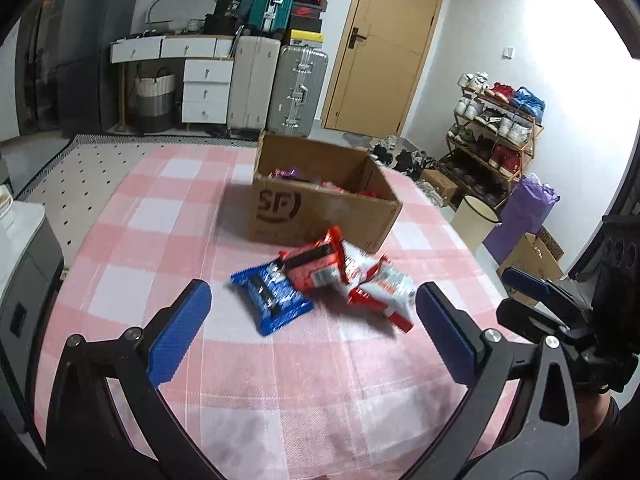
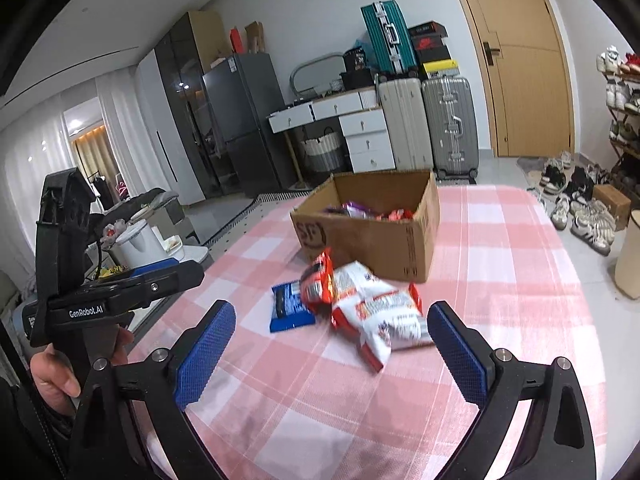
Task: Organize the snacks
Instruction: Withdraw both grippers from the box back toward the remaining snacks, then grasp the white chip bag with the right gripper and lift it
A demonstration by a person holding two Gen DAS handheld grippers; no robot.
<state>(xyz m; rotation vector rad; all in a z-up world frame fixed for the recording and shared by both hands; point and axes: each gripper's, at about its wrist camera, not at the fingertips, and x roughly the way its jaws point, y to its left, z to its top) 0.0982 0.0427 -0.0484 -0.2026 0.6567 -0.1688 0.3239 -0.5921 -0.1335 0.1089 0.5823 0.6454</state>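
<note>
Lying crinkled, glossy foil packets (image 1: 320,284) beside cardboard box (image 1: 320,208).

Snack packets, loose pile on the pink-checked cloth: a blue packet (image 1: 271,300) lies flat just ahead of the left tongs (image 1: 314,328), a red-orange packet (image 1: 316,260) overlaps its far edge and tilts up, and two white-and-red packets (image 2: 376,304) lie crumpled just ahead of the right tongs (image 2: 332,352). Cardboard box (image 1: 320,196), open-topped and printed with a dark logo, stands beyond the pile, farther from both tongs. It holds more packets, apparently purple and red, though blurred.
</note>
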